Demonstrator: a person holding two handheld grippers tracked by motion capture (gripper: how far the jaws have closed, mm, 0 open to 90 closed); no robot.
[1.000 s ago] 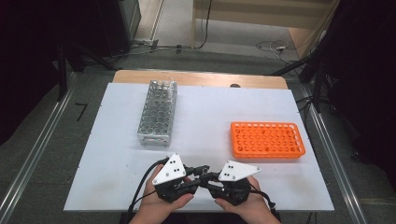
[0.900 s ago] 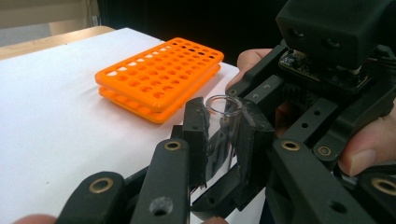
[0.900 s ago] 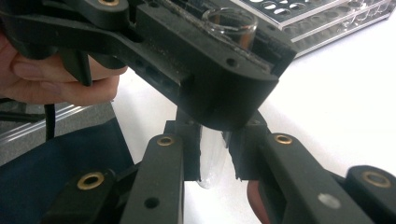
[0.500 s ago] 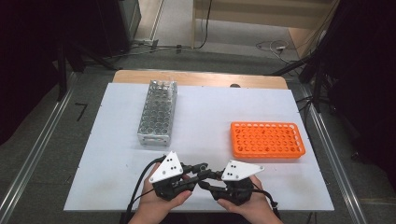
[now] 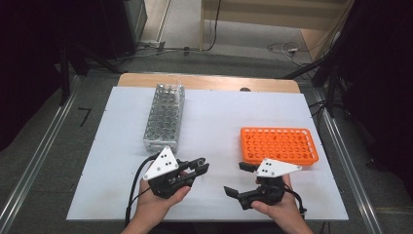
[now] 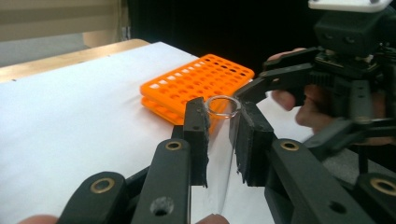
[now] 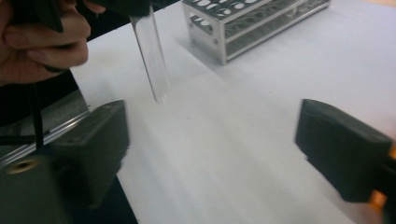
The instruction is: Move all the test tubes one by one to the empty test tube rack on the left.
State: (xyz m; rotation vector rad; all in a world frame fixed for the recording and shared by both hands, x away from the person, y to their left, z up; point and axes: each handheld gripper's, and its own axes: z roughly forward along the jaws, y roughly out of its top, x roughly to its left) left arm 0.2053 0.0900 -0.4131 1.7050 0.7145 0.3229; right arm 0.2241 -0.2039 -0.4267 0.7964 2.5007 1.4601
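L gripper [image 5: 200,165]: jaws pinch clear glass tube [image 6: 223,140], held near table's [image 5: 219,126] front edge. R gripper [image 5: 239,178]: jaws just spread wide, nothing between. Orange rack [image 5: 278,144] just beyond R gripper; metal rack [image 5: 164,117] farther back.

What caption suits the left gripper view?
Left gripper clamps a clear glass tube before the orange rack.

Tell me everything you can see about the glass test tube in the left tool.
The test tube is a clear, colourless tube that looks like glass, seemingly empty, with an open, slightly flared rim at one end and a rounded closed end at the other. The left tool is shut on it just below the rim, its two black pads pressing either side. It hangs above the white table, touching nothing else.
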